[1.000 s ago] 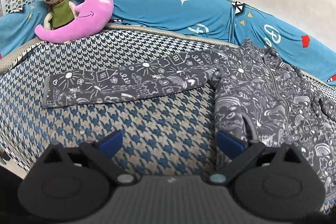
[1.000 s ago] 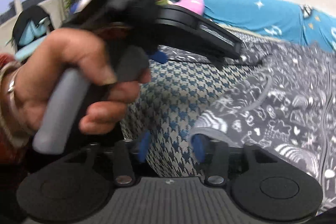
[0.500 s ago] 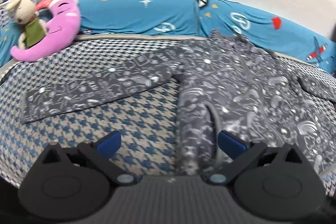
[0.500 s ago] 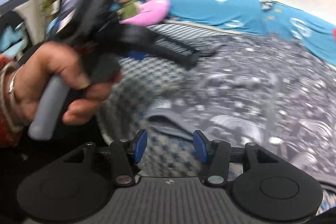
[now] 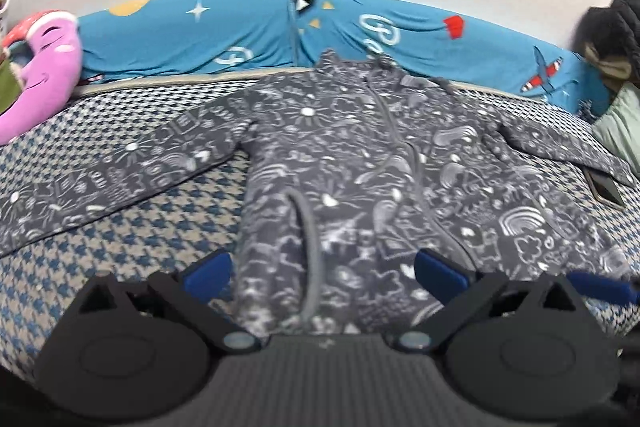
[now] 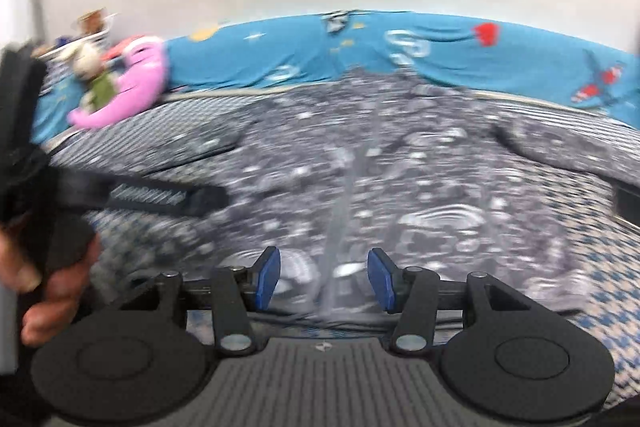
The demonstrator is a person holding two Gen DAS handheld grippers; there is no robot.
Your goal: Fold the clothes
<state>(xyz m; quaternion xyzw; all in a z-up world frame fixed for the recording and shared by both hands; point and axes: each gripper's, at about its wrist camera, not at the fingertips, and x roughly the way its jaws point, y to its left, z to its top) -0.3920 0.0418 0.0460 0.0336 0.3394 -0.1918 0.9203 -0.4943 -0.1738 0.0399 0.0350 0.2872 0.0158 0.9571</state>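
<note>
Grey doodle-print fleece jacket lies flat; my left gripper and right gripper gape wide above its hem.

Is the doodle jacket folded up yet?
Not yet. The grey jacket is laid flat on the checked bed, both sleeves spread out. The left gripper and right gripper are open near its bottom edge, holding nothing. All the folds are left.
</note>
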